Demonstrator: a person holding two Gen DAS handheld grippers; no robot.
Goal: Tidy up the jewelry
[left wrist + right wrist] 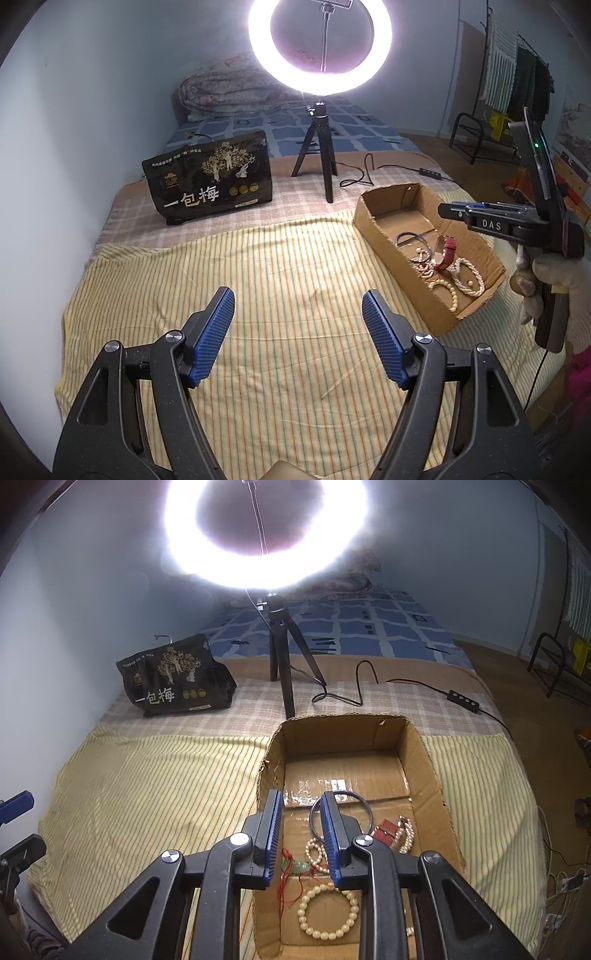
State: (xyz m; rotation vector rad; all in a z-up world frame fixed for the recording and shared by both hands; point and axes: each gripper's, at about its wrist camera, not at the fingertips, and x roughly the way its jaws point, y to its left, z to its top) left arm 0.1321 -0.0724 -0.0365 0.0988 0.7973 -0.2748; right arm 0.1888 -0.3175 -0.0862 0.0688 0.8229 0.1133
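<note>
Ahead of me a lit ring light (312, 48) glares from a black tripod (317, 158) standing on the checked blanket (221, 210). Its black cable (354, 686) loops across that blanket to an inline switch (461, 698). To the left of the tripod a black snack bag (208, 177) with gold trees and white characters stands upright near the pale wall. Nearer me lies a yellow striped cloth (258, 288). Beyond the tripod I see a blue patterned sheet (369, 631) and a rolled floral quilt (229, 88). Far right, clothes hang on a rack (517, 77) above a dark metal frame (476, 136).
</note>
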